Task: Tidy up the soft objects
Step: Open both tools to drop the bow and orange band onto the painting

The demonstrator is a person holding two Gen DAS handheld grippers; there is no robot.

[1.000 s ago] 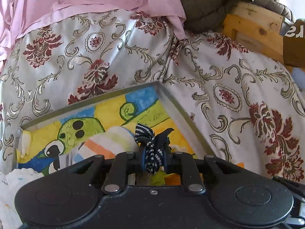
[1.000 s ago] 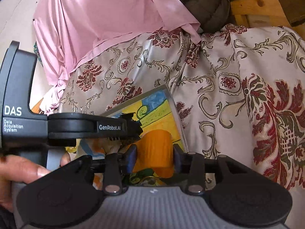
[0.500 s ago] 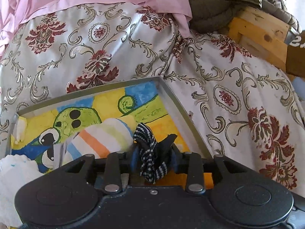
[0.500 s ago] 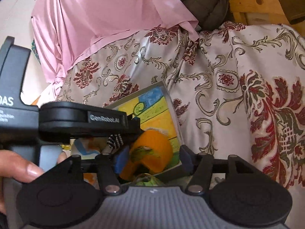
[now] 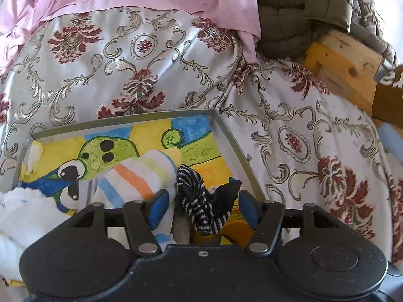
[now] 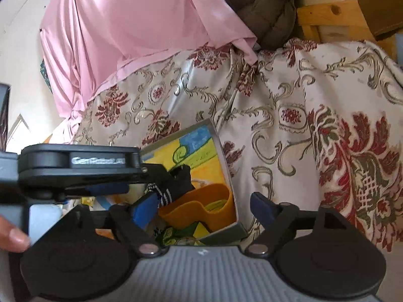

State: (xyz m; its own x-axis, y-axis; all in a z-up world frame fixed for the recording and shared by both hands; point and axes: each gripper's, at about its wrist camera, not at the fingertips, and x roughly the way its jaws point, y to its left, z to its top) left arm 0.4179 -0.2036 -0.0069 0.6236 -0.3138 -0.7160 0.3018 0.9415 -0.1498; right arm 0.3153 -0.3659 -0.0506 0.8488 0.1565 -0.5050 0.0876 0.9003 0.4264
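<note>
Your left gripper [image 5: 201, 205] has just been opening its jaws, and the dark dotted sock [image 5: 199, 198] sits loose between the blue pads with clear gaps on both sides, no longer pinched, its end slumping onto the tray floor. Your right gripper [image 6: 201, 207] has likewise been spreading, and it stands wide with the orange sock [image 6: 201, 205] lying free in the gap, touched by neither pad (both look like releases, made so the socks land inside the walls rather than on the cloth). Just left of the dotted sock, a striped sock [image 5: 136, 178] in orange, blue and yellow bands rests against it, with a white fluffy item [image 5: 22, 214] further left. All lie in the shallow grey-rimmed tray [image 5: 231, 146], whose floor carries a bright cartoon drawing. The tray sits on a silvery floral bedspread [image 5: 314, 138]; behind it hang a pink sheet [image 6: 141, 25], an olive quilted jacket [image 5: 302, 10] and a wooden frame [image 5: 345, 58].
</note>
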